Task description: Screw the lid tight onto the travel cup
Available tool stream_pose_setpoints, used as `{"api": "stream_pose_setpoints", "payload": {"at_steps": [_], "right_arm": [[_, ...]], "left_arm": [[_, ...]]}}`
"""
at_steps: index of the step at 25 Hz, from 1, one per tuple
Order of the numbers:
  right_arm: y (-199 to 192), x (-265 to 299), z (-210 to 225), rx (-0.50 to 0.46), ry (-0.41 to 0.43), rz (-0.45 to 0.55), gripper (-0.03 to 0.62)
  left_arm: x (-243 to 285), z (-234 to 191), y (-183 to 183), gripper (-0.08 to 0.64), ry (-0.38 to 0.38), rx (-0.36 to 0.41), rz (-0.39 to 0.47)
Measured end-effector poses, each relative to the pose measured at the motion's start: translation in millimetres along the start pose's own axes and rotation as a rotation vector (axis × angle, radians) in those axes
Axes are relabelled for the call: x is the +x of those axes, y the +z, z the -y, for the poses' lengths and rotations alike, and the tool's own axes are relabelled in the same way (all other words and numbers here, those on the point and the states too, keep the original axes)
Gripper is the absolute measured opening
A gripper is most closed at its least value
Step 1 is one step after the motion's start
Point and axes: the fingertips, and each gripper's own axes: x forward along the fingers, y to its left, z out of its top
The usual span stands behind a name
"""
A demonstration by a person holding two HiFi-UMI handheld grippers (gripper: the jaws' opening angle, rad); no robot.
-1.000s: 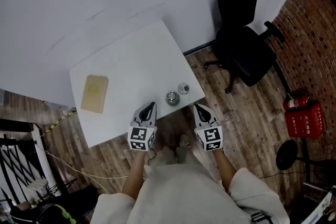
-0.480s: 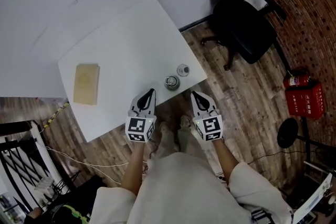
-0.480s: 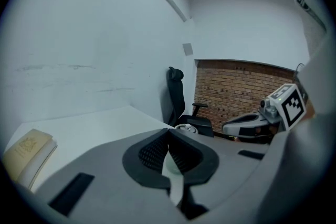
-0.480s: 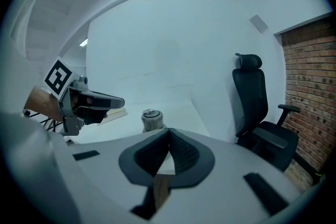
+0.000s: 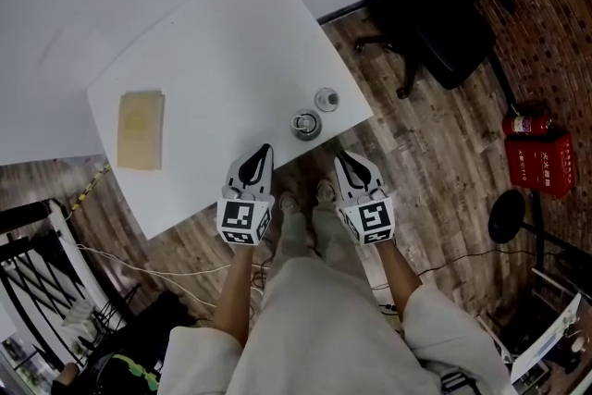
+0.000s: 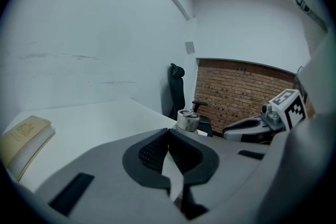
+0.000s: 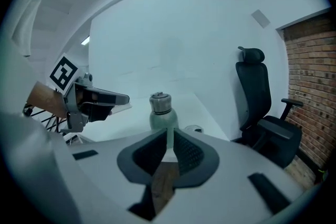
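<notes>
Left claw and right claw, both pressed together and empty, hover near the bench edge. Steel cup stands there, lid just beside; probably rigid, slick: clamp body, turn lid's rim.

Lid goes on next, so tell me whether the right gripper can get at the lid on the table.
Probably yes. The lid lies just past the cup, off to its right, and nothing stands between it and the right gripper. The jaws are shut and would have to open first.

Tan book on wht table; blk office chair nr brick wall.
</notes>
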Motion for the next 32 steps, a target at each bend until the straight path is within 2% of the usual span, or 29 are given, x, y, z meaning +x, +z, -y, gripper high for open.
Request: {"api": "stream_pose_setpoints", "payload": {"at_steps": [3,4,5,7,10,15,32], "right_arm": [[-10.0,4.7,-6.7,-0.010,0.031,0.001,0.116],[-13.2,6.4,-7.5,-0.013,0.035,0.005,0.167],[-16.1,8.5,-8.2,-0.016,0.038,0.005,0.247],[-21.6,14.2,-10.3,-0.021,0.050,-0.008,0.335],[-29.2,24.0,-13.8,-0.041,0.061,-0.020,0.418],[-36.7,44.7,-17.7,-0.063,0.072,-0.029,0.446],[-19.9,128.0,-23.8,-0.115,0.122,-0.024,0.445]], "left_arm": [[1.5,-0.5,-8.6,0.008,0.001,-0.010,-0.003],[2.1,-0.1,-11.0,0.008,0.001,-0.013,-0.004],[3.0,0.3,-13.3,0.008,0.001,-0.016,-0.004],[5.3,0.6,-17.3,0.008,0.000,-0.019,-0.005],[6.7,-1.4,-21.7,0.008,0.000,-0.024,-0.001],[8.8,-9.3,-25.6,0.008,0.006,-0.037,0.005],[15.1,-14.8,-22.1,0.008,0.010,-0.039,0.012]]}}
